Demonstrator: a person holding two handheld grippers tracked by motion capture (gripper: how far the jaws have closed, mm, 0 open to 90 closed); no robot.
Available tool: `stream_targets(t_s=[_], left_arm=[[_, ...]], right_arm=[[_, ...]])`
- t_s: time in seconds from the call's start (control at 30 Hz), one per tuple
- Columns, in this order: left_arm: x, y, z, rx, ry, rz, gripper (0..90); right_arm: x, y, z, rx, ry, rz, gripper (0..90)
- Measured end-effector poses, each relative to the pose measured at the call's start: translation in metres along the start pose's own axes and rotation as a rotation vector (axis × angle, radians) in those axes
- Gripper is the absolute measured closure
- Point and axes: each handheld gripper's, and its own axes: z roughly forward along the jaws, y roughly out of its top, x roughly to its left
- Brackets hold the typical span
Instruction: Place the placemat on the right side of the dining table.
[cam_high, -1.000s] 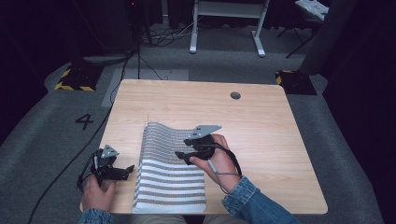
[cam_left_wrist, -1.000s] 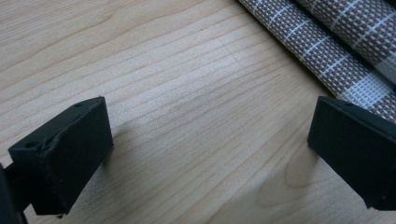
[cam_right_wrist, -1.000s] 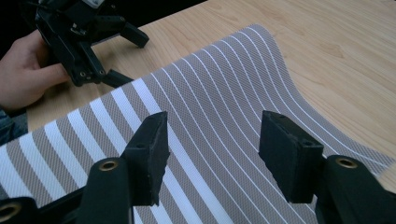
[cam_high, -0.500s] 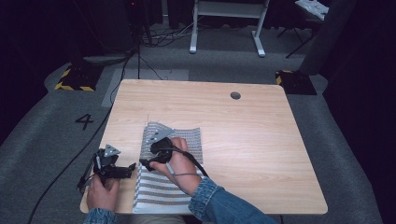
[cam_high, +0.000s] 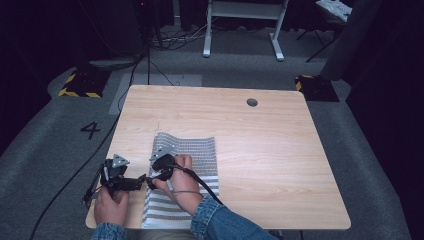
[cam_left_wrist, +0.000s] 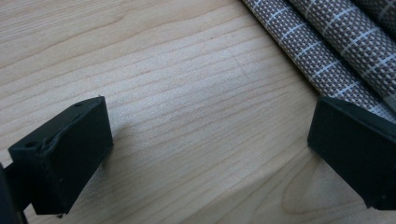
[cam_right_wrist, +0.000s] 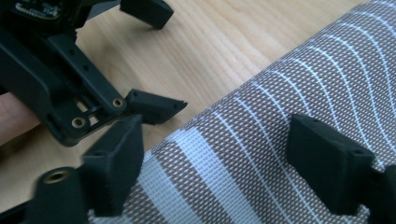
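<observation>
A brown woven mat (cam_high: 195, 155) with white stripes lies on the near left part of the wooden table (cam_high: 260, 150), its far end rippled. My right gripper (cam_high: 152, 175) sits low over the mat's left edge (cam_right_wrist: 280, 102). Its jaws (cam_right_wrist: 219, 154) are open and have just been opening; the mat lies under the gap, with the pads off it. My left gripper (cam_high: 142, 181) rests just left of the mat, open over bare wood (cam_left_wrist: 210, 140). The mat's folds (cam_left_wrist: 327, 42) reach its right jaw. The left gripper (cam_right_wrist: 161, 58) is close ahead of the right one.
A round cable hole (cam_high: 252, 102) is near the table's far edge. A black cable (cam_high: 85, 165) trails from the left gripper to the floor. A white stand (cam_high: 242, 25) and yellow-black blocks (cam_high: 80, 85) are on the floor behind the table.
My right hand has moved left and down across the mat, from its middle to its left edge beside the left gripper. The left hand has stayed put.
</observation>
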Motion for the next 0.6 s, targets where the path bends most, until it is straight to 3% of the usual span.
stream_targets(t_s=[0.1, 0.13, 0.27, 0.3, 0.37, 0.47, 0.57, 0.6], left_arm=[[-0.0018, 0.0009, 0.0008, -0.001, 0.013, -0.015, 0.0], [-0.0020, 0.0012, 0.0014, -0.004, 0.011, -0.016, 0.0], [-0.0024, 0.0014, 0.0016, -0.004, 0.016, -0.020, 0.0], [-0.0025, 0.0014, 0.0016, -0.004, 0.017, -0.020, 0.0], [-0.0028, 0.0015, 0.0016, -0.003, 0.022, -0.022, 0.0], [-0.0031, 0.0017, 0.0017, -0.002, 0.024, -0.025, 0.0], [-0.0062, 0.0032, 0.0034, -0.007, 0.037, -0.051, 0.0], [-0.0063, 0.0034, 0.0036, -0.007, 0.036, -0.050, 0.0]], right_arm=[[-0.0012, -0.0002, -0.0002, 0.019, 0.029, 0.001, 35.1], [-0.0017, -0.0005, 0.0005, 0.031, 0.071, 0.003, 49.9], [-0.0021, -0.0004, 0.0009, 0.034, 0.136, -0.009, 74.7], [-0.0010, -0.0008, 0.0010, 0.041, 0.144, 0.008, 75.6], [-0.0026, -0.0005, 0.0023, 0.034, 0.149, -0.026, 82.6], [-0.0021, -0.0009, 0.0009, 0.057, 0.142, -0.008, 87.9], [-0.0040, -0.0003, -0.0018, 0.033, 0.147, -0.041, 89.3], [-0.0026, 0.0002, -0.0048, 0.040, 0.145, -0.022, 89.5]])
